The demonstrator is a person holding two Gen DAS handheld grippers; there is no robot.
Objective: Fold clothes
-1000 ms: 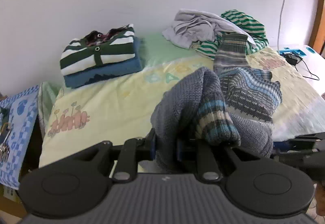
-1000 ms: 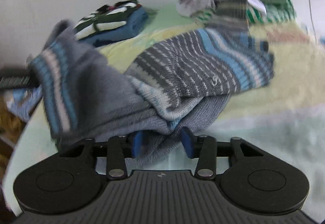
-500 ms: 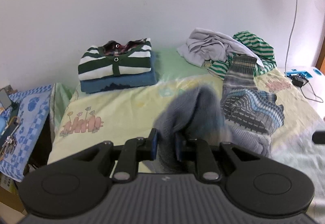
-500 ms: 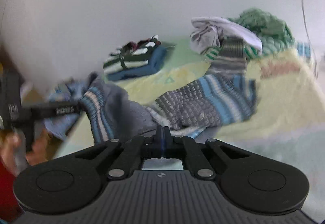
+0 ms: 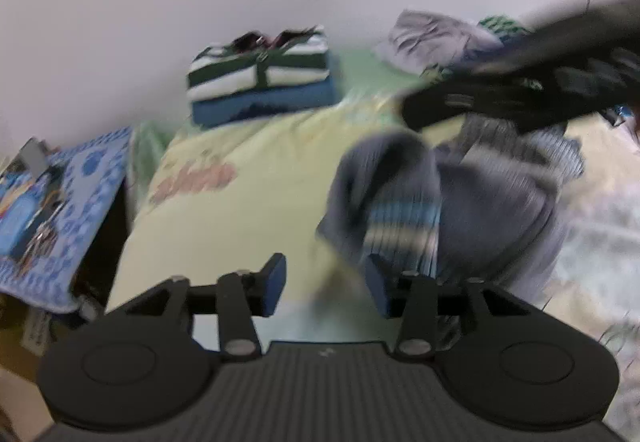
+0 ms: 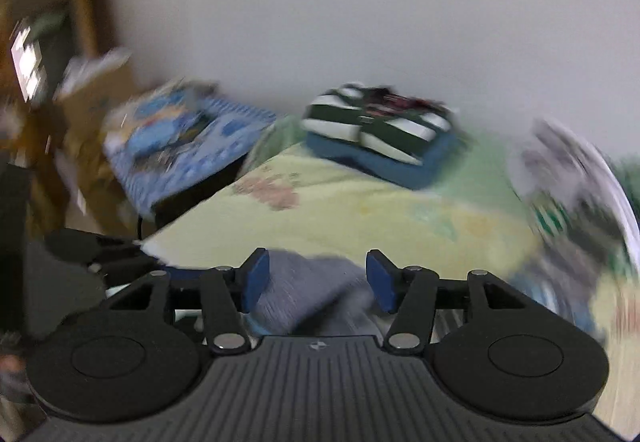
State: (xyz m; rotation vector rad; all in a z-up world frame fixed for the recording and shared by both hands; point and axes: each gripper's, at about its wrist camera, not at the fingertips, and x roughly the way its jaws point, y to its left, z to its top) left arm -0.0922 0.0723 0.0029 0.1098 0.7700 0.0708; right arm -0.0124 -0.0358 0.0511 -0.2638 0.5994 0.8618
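Both grippers, left [image 5: 324, 288] and right [image 6: 318, 280], opening, pads clear of grey sweater [image 5: 472, 209]

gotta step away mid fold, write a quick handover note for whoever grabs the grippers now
Left gripper: jaws opening, nothing pinched; the grey striped sweater lies just ahead of its right pad.
Right gripper: jaws opening, sweater cloth below and between the pads, not clamped.
Done: folded stack at the wall, green-striped top over blue.
Left: the sweater is bunched on the yellow bedspread, not folded; unfolded pile at the back right waits.
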